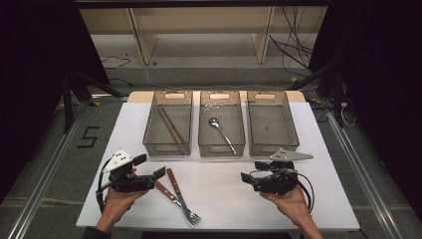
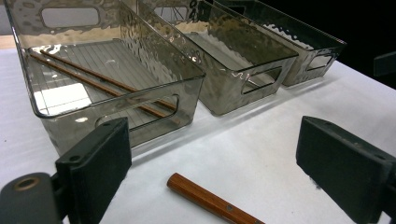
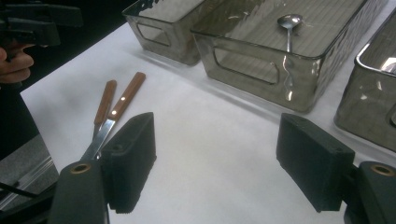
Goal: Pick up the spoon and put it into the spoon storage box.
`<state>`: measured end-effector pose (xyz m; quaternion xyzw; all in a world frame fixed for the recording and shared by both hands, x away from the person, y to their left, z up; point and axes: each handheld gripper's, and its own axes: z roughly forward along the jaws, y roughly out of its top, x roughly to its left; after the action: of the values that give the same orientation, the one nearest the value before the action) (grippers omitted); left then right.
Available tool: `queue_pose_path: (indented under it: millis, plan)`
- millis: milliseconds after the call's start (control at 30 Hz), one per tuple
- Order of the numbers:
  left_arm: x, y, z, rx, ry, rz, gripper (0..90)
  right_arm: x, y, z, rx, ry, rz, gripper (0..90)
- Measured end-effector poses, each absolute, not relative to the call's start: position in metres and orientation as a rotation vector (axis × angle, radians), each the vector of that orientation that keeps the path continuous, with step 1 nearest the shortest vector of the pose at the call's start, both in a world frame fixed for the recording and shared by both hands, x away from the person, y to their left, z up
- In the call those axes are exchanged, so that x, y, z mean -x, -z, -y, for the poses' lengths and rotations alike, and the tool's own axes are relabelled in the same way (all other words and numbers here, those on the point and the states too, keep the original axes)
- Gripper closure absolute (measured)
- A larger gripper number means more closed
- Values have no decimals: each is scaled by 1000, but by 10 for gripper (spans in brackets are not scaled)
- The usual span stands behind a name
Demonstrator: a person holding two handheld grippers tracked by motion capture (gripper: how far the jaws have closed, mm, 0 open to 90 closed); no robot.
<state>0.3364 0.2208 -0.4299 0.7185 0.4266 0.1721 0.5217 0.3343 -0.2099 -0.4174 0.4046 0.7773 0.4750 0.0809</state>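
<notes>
Two wooden-handled forks [image 1: 179,196] lie crossed on the white table [image 1: 224,199], just in front of the left gripper [image 1: 149,174], whose jaws stand apart and empty. The right gripper [image 1: 247,178] hovers, also spread with nothing between its jaws. This looks like the reach-and-pick step of sorting cutlery into the three bins: chopsticks [image 1: 170,128] in the left bin [image 1: 168,148], a spoon [image 1: 221,132] in the middle bin [image 1: 221,149], so next comes closing on a fork handle.

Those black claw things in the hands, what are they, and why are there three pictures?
They are grabbers a person squeezes by hand: the left gripper and the right gripper. Both are open and hold nothing. One picture looks down from above the white table; the other two come from small cameras riding on each grabber. On the table stand three clear bins: chopsticks lie in the left one, a spoon in the middle one. Near the left grabber lie a fork and another wooden-handled piece.
</notes>
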Motion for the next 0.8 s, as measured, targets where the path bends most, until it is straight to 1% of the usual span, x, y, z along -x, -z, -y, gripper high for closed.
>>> queue_pose_path:
  millis: [500, 800]
  plan:
    - [-356, 426, -210, -1812, -390, -1010, 101, -312, 427, 226, -1210, -1456, -2265, 291]
    - [-366, 423, -201, -1880, -397, -994, 117, -306, 430, 229, -1214, -1468, -2241, 290]
